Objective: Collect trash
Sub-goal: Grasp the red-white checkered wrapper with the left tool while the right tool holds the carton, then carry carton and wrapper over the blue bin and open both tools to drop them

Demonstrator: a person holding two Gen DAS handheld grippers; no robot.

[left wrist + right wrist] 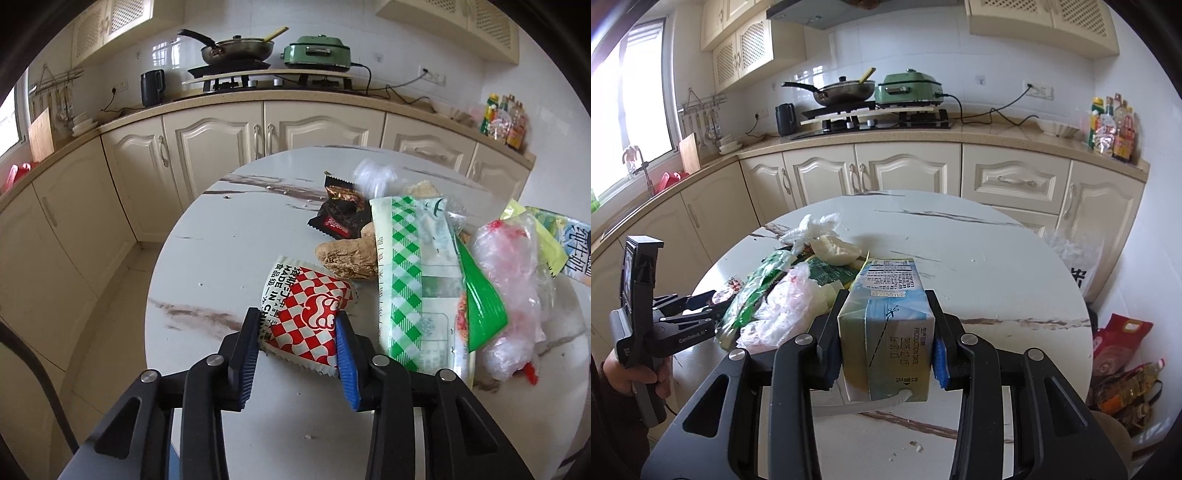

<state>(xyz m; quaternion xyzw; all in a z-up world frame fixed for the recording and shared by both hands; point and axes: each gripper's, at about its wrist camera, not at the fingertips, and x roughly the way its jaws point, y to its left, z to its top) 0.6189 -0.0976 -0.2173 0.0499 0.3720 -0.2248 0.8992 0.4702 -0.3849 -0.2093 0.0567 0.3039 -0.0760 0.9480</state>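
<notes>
**Both grippers clamped on litter at the marble table**

Nearest the left wrist camera, the left gripper (297, 334) has its two blue-padded fingers pressed against the sides of a crumpled red-and-white checked paper snack wrapper (308, 319), printed with black lettering along one edge. The wrapper sits between the pads with its scalloped lower edge hanging towards the round white marble-patterned table (221, 258); whether it is lifted clear of the tabletop is hard to tell from this angle.

In the right wrist view, the right gripper (884, 334) is closed on a pale blue and yellow-green drink carton (886, 328), gripped across its narrow sides. A printed date and a dashed cutting line with a scissors mark show on its top face, and a bent white straw (899, 398) pokes out at the near end.

Just beyond the checked wrapper lies a tan, rough-surfaced lump of food (347, 258), touching a long green-and-white gingham plastic package (406, 280) to its right. Beside that package rest a shiny green foil bag (480, 306) and a crumpled clear plastic bag with red marks (509, 295). Further back is a dark brown sweet wrapper (340, 214).

From the right wrist camera the same heap lies left of the carton, with a knotted white plastic bag (816, 229) at its far end. A person's hand (639, 373) holds the left gripper's handle at the left edge of that view.

Beyond the table run cream kitchen cabinets (905, 173).
</notes>
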